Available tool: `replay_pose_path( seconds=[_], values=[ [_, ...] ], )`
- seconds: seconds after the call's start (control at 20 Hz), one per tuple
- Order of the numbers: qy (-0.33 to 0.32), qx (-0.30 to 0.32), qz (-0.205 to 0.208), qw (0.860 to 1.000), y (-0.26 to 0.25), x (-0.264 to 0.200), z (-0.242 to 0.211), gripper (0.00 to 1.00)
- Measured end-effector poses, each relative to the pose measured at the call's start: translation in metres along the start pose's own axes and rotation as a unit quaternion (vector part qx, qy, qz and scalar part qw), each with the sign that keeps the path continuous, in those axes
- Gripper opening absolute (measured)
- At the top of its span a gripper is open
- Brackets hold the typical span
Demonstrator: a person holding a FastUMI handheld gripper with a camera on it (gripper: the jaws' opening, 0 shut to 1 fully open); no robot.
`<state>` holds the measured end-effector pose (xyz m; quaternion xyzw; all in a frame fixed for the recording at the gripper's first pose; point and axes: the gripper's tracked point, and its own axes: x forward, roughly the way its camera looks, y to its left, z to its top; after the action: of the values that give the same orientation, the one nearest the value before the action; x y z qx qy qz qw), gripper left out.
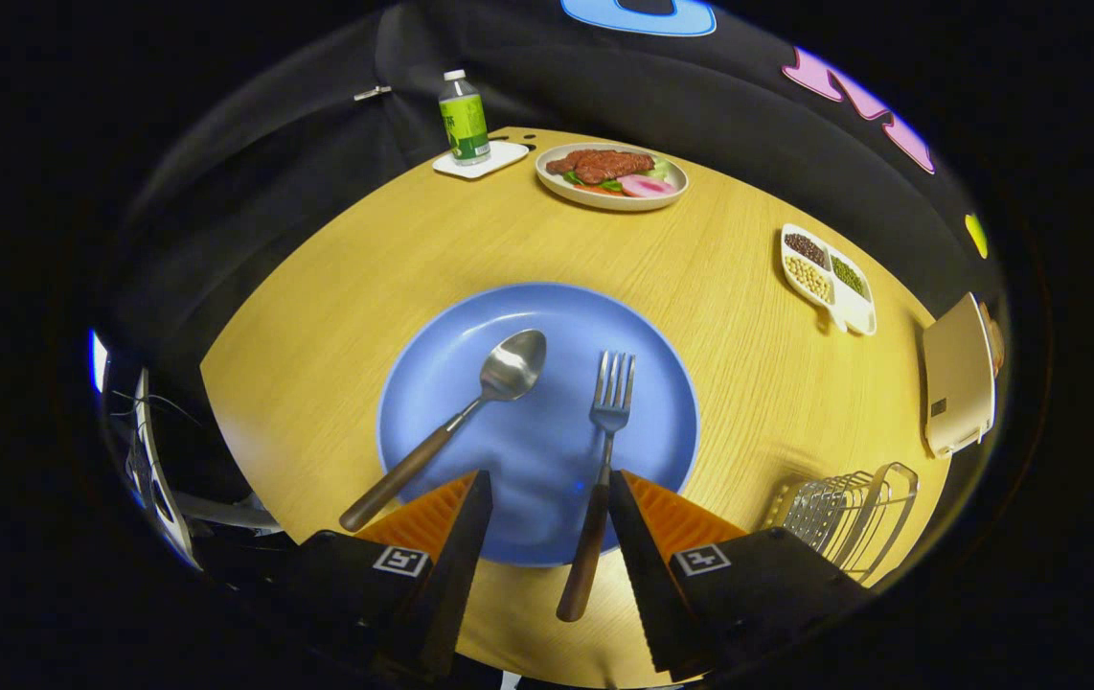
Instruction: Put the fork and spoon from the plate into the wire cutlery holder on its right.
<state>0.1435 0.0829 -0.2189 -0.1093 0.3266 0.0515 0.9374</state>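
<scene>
A blue plate point(470, 383) lies on the round wooden table point(317, 287), just ahead of my fingers. On it rest a spoon point(470, 407) with a brown wooden handle, angled out past the left finger, and a fork point(602, 450) whose brown handle runs back between the fingers, close to the right one. My gripper point(549, 494) is open above the plate's near rim; neither finger presses on the fork. The wire cutlery holder point(849, 517) stands to the right of the plate, beside the right finger.
Beyond the plate sit a dish of food point(611, 174), a green-labelled bottle point(464, 120) on a white coaster, a white divided tray of beans point(827, 278) and a cream toaster point(959, 388) at the table's right edge.
</scene>
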Motion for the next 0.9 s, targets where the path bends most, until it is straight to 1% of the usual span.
replay_pose_path(
  seconds=[0.15, 0.3, 0.35, 0.4, 0.45, 0.5, 0.6, 0.7, 0.9],
  values=[
    [0.018, 0.004, -0.018, 1.0, -0.007, 0.008, -0.006, 0.72],
    [0.045, 0.022, -0.019, 0.999, -0.008, 0.019, -0.015, 0.7],
    [0.059, 0.035, -0.018, 0.997, -0.007, 0.021, -0.019, 0.62],
    [0.071, 0.052, -0.015, 0.996, -0.005, 0.021, -0.023, 0.42],
    [0.073, 0.062, -0.011, 0.995, -0.003, 0.021, -0.022, 0.32],
    [0.077, 0.063, -0.003, 0.995, 0.0, 0.022, -0.022, 0.27],
    [0.081, 0.057, -0.005, 0.995, -0.004, 0.025, -0.023, 0.3],
    [0.086, 0.076, 0.012, 0.993, 0.0, 0.023, -0.022, 0.13],
    [0.087, 0.061, 0.051, 0.993, 0.003, 0.021, -0.022, 0.11]
  ],
)
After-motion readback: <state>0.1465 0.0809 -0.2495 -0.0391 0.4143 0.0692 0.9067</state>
